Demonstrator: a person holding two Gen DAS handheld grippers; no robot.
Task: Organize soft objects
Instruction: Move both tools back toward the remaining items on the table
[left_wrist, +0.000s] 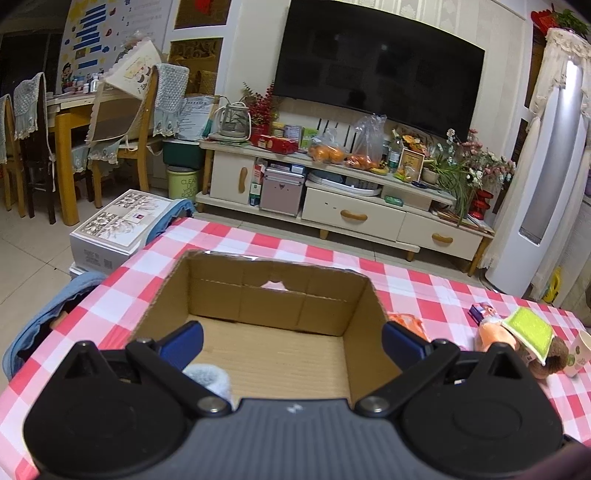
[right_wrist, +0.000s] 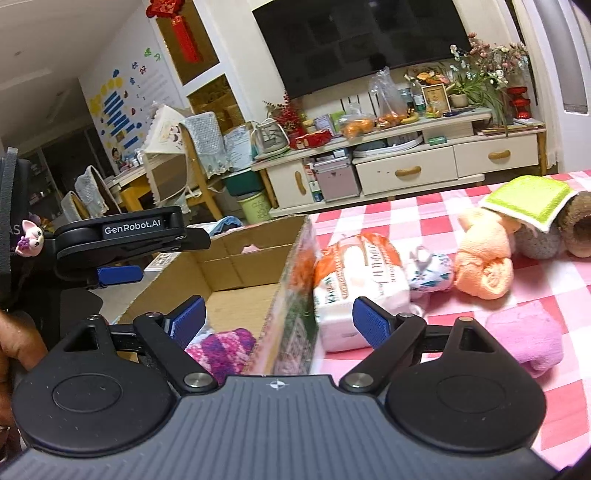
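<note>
An open cardboard box (left_wrist: 280, 295) stands on the pink checked table (left_wrist: 424, 291). My left gripper (left_wrist: 291, 339) is open and empty above the box's near side. A pale grey soft item (left_wrist: 210, 376) lies in the box under its left finger. The box (right_wrist: 240, 266) also shows in the right wrist view, with a pink-purple knitted item (right_wrist: 221, 350) inside. My right gripper (right_wrist: 279, 321) is open and empty over the box's right wall. A tissue pack (right_wrist: 354, 288), an orange towel (right_wrist: 484, 258), a pink cloth (right_wrist: 524, 339) and a green cloth (right_wrist: 528, 203) lie to the right.
A floral rolled cloth (right_wrist: 432, 269) and brown plush (right_wrist: 576, 229) lie among the soft items. A paper cup (left_wrist: 580, 354) stands at the table's right edge. A blue bag (left_wrist: 44, 321) hangs off the left edge. A TV cabinet (left_wrist: 332, 195) stands behind.
</note>
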